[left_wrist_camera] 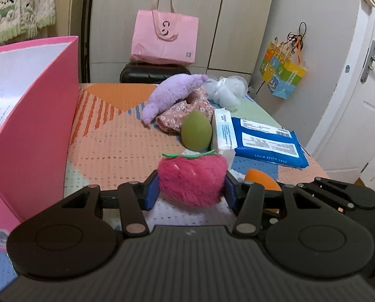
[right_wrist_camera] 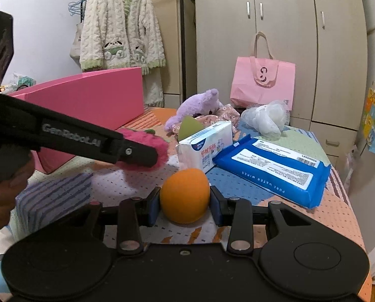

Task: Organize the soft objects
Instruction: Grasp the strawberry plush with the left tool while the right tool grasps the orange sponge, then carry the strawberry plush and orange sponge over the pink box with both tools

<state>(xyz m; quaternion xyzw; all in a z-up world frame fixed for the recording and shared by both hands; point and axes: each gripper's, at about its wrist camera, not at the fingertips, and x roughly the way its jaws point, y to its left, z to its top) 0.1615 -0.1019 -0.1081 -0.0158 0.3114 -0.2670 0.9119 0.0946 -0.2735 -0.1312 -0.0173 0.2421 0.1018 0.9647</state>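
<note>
We grip the pink plush strawberry (left_wrist_camera: 192, 178) with the left gripper (left_wrist_camera: 191, 191); both blue pads press into its fur, and in the right wrist view the toy sits above the patterned bedcover (left_wrist_camera: 116, 136). We clamp the orange sponge (right_wrist_camera: 184, 195) with the right gripper (right_wrist_camera: 184, 205), its pads tight against both sides. In the right wrist view the sponge's underside sits close to the cover; contact cannot be determined.

The pink box (left_wrist_camera: 33, 136) stands open at the left edge of the bed, just beside the strawberry's side of the cover.

Items lying on the bed:
- A green sponge (left_wrist_camera: 196, 132) lies just behind the strawberry, touching a white tissue pack (left_wrist_camera: 222, 133).
- A blue pack of wipes (left_wrist_camera: 268, 143) leans against the tissue pack on its right.
- A purple plush toy (left_wrist_camera: 172, 95) rests over a floral cloth (left_wrist_camera: 179, 115) farther back.
- A white mesh puff (left_wrist_camera: 225, 90) lies beside the purple toy, near the far right corner.

A pink tote bag (left_wrist_camera: 166, 37) stands on a dark stool (left_wrist_camera: 154, 73) beyond the bed.
</note>
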